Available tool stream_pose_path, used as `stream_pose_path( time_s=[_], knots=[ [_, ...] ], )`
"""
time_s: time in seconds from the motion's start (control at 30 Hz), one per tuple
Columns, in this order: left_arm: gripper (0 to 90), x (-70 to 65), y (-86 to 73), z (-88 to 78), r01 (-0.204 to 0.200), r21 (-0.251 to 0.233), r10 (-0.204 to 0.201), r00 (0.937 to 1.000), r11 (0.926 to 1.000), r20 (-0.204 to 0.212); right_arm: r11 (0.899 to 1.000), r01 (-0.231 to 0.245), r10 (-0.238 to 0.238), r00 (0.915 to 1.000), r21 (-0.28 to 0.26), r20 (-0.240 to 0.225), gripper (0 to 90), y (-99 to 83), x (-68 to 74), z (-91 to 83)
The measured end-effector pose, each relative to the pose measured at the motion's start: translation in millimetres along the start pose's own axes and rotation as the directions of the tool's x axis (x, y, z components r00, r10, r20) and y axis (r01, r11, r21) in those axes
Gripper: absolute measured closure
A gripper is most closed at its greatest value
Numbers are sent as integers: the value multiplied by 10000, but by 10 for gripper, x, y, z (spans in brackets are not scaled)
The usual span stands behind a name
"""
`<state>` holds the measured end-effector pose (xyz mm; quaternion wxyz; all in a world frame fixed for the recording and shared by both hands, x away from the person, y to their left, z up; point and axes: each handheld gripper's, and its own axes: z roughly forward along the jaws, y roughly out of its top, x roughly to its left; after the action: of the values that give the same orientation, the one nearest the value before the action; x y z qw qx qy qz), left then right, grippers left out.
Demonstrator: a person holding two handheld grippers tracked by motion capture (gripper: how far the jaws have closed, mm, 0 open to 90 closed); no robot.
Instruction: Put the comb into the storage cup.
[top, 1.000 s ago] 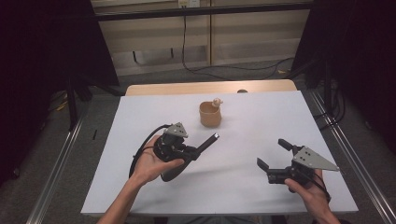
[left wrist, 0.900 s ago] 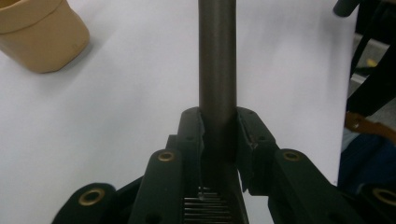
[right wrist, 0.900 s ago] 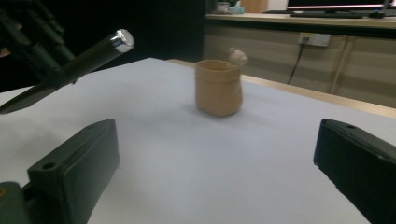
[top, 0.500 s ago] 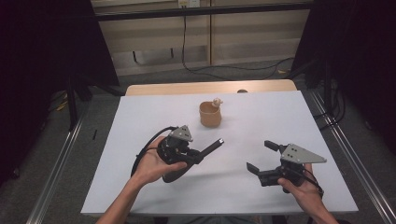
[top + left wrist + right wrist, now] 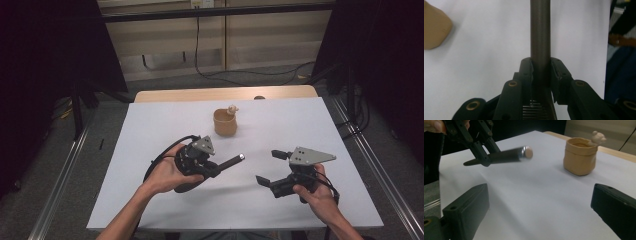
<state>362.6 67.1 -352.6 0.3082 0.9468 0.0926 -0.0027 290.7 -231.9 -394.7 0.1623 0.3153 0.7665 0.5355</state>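
My left hand-held gripper [image 5: 216, 169] clamps a dark rod [image 5: 231, 162]; my right hand-held gripper [image 5: 272, 167] waits spread open.
The rod juts toward the right one, perhaps for a handover; a tan cup [image 5: 225, 122] sits beyond both on the tabletop [image 5: 150, 130].

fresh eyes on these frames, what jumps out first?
The left claw, near the middle of the white table, is shut on a dark rod that juts out toward the right with a pale end cap. Beyond it, toward the far edge, stands a tan bag-shaped cup with a small figure on its rim. The right claw is held wide open and empty near the table's front right.
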Motion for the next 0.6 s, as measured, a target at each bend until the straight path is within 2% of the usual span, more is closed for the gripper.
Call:
stream_pose_path(
  time_s=[0.07,0.13,0.2,0.3,0.4,0.5,0.57,0.6],
  knots=[
    [731,-23,24,-13,-90,216,87,9999,9997,134,9998,91,-88,9998,173,-204,15,15,15,20],
    [731,-48,52,-25,-284,368,285,9996,9989,-7,9997,92,-83,9992,234,-386,16,23,31,44],
    [731,-54,81,-34,-394,498,391,9992,9980,73,9994,158,-140,9983,321,-559,19,36,42,67],
    [731,-42,123,-30,-407,734,397,9991,9965,157,9975,209,-173,9984,670,-540,6,69,62,92],
    [730,-22,153,-12,-416,1009,405,9991,9940,134,9892,487,-405,9973,1380,-617,18,110,64,124],
    [730,3,175,2,-443,1262,427,9990,9910,154,9790,580,-393,9944,1955,-980,25,139,59,167],
    [731,32,180,15,-405,1245,384,9991,9914,193,9693,730,-458,9918,2346,-1193,28,162,46,201],
    [730,42,180,23,-401,1326,372,9990,9904,239,9676,803,-505,9905,2395,-1280,27,166,43,211]
  ],
)
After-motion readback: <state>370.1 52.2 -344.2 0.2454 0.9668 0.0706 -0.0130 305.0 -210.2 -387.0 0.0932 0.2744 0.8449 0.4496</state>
